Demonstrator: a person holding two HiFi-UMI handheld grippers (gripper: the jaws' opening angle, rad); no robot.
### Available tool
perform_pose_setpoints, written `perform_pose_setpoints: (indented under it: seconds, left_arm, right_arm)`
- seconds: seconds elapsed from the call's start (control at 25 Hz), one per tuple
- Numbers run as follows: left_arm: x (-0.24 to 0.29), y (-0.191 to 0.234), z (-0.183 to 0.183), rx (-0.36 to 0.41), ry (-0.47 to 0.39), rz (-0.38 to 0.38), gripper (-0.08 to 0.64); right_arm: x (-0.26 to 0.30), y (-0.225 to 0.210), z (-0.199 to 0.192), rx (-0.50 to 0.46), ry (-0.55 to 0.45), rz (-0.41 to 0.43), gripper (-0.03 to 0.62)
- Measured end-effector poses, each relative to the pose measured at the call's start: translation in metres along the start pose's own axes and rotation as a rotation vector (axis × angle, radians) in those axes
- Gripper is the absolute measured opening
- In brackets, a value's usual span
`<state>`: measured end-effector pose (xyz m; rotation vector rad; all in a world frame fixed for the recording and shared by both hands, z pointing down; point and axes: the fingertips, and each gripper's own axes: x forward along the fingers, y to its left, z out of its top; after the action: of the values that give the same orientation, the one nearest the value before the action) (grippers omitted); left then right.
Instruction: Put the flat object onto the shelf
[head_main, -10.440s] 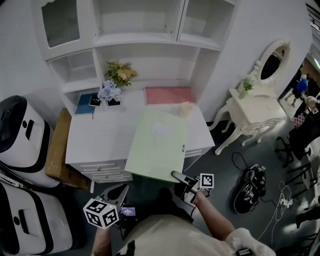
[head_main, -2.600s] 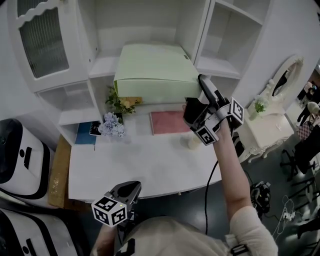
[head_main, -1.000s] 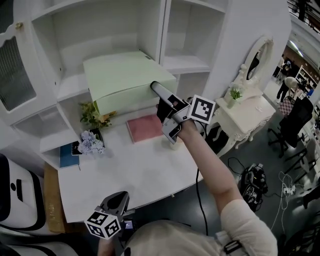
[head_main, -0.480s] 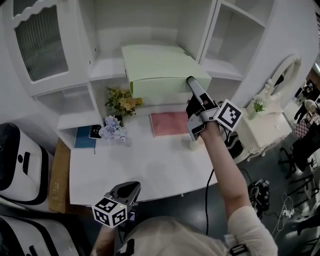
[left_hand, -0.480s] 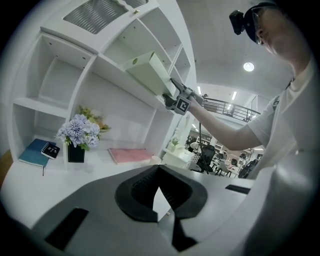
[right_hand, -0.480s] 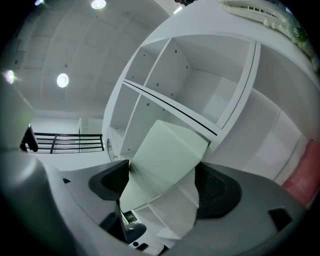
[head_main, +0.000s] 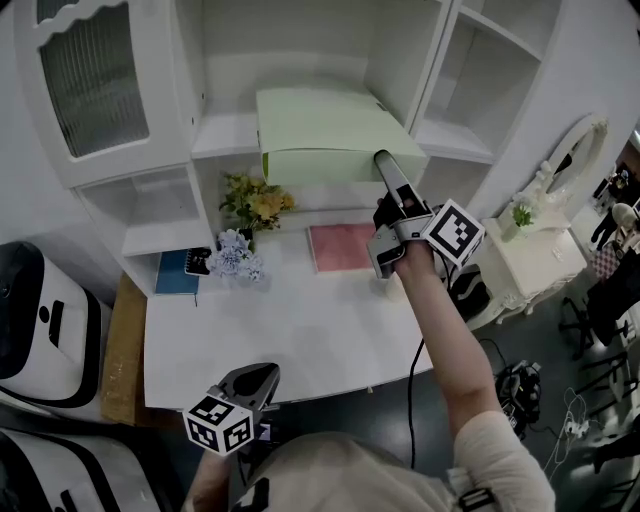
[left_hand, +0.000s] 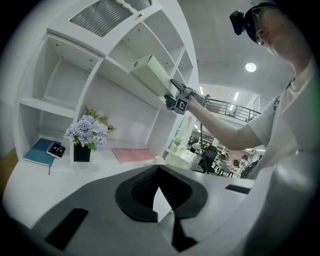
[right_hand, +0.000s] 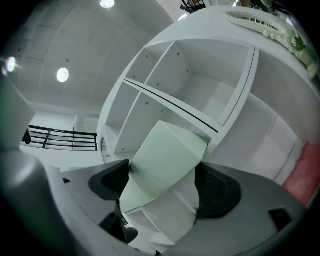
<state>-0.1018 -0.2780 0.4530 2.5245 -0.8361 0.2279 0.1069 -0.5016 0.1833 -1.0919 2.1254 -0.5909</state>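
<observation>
The flat green object (head_main: 325, 125) lay in the middle bay of the white cabinet, most of it on the shelf (head_main: 222, 137), with its front edge jutting out past the shelf's lip. I had my right gripper (head_main: 383, 160) clamped on its near right corner. In the right gripper view the pale slab (right_hand: 165, 160) sat between the two dark pads, pinched across its thin side. I held it by that corner so my arm could stay outside the bay while the far end went in first. I judged it needed a further push before I let go, since the overhang could tip it forward.

Below it stood the yellow flowers (head_main: 258, 203) and a pink mat (head_main: 342, 247) on the desk (head_main: 290, 330), so a drop would have landed on them.

My left gripper (head_main: 250, 385) hung low by my body, jaws together on nothing, out of the way.
</observation>
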Motion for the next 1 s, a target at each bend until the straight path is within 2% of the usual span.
perform_pose_setpoints:
  seconds: [0.76, 1.0]
  left_arm:
    - [-0.025, 0.018, -0.002, -0.016, -0.013, 0.014, 0.013]
    - [-0.028, 0.025, -0.006, -0.024, -0.01, 0.019, 0.012]
  right_arm:
    - [0.021, -0.011, -0.003, -0.008, -0.048, -0.099, 0.4]
    - [0.025, -0.014, -0.005, 0.017, -0.066, -0.084, 0.4]
